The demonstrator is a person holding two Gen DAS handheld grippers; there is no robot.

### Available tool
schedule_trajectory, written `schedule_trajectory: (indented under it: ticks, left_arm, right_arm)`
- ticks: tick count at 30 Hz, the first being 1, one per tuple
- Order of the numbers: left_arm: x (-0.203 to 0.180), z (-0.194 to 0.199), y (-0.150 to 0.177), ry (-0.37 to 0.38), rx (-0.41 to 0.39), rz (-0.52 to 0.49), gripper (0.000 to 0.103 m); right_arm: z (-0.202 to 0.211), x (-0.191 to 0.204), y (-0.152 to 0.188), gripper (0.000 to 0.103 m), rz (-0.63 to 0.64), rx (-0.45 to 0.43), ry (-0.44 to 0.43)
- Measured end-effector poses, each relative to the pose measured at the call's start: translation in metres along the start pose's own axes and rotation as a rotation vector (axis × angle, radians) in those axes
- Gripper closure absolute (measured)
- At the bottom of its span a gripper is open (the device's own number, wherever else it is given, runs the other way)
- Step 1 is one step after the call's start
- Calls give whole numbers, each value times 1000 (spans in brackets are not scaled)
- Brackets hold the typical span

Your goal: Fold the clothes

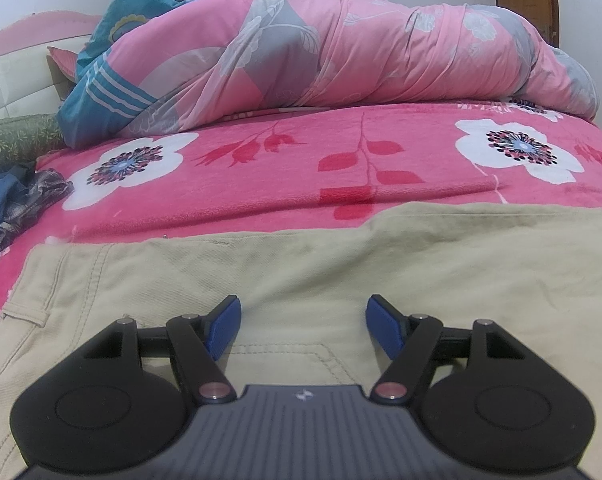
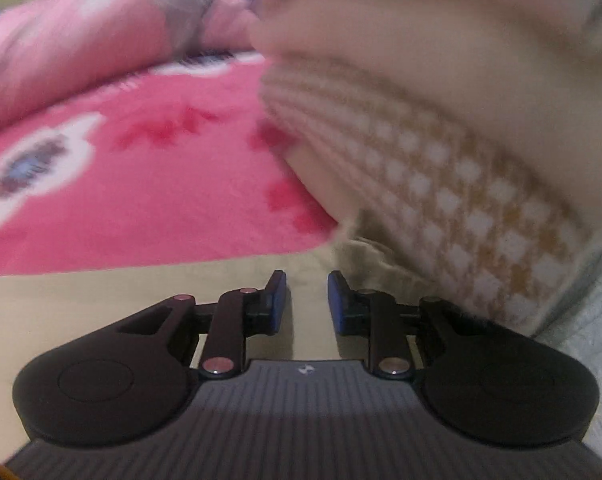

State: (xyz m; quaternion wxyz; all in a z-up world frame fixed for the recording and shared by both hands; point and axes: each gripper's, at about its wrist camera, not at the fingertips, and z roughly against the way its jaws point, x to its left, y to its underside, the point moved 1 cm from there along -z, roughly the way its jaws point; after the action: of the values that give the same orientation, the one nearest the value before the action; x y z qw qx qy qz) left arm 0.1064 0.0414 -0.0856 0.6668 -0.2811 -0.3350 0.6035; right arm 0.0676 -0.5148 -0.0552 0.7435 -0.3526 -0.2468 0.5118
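Quilt (image 1: 341, 48) heaped behind khaki trousers (image 1: 301, 272); left jaws spread, right jaws slightly apart, empty

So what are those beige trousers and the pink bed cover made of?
The beige trousers look like cotton twill: matte, with fine diagonal ribbing and stitched seams. The pink bed cover looks like plush fleece, with a soft fuzzy nap and printed flowers. Exact fibres cannot be told.

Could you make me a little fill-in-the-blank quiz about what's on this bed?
1. The khaki trousers lie on a blanket whose main colour is ____.
2. The left gripper has its jaws ____, with nothing between them.
3. The blanket's big flowers have petals coloured ____.

Missing words: pink; open; white
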Motion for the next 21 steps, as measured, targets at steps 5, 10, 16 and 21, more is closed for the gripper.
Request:
schedule_trajectory:
  ticks: [5, 10, 16, 21]
  left_arm:
    - [-1, 0, -1, 0, 4, 0, 32]
    - [15, 22, -10, 67, -1, 107, 31]
    - [38, 42, -14, 59, -53, 183, 31]
    - [44, 23, -3, 15, -11, 224, 32]
  right_arm:
    - [21, 32, -9, 81, 32, -26, -244]
    - [33, 124, -18, 81, 187, 20, -529]
    - [75, 276, -4, 81, 490, 76, -889]
    - [91, 371, 12, 81, 559, 170, -1093]
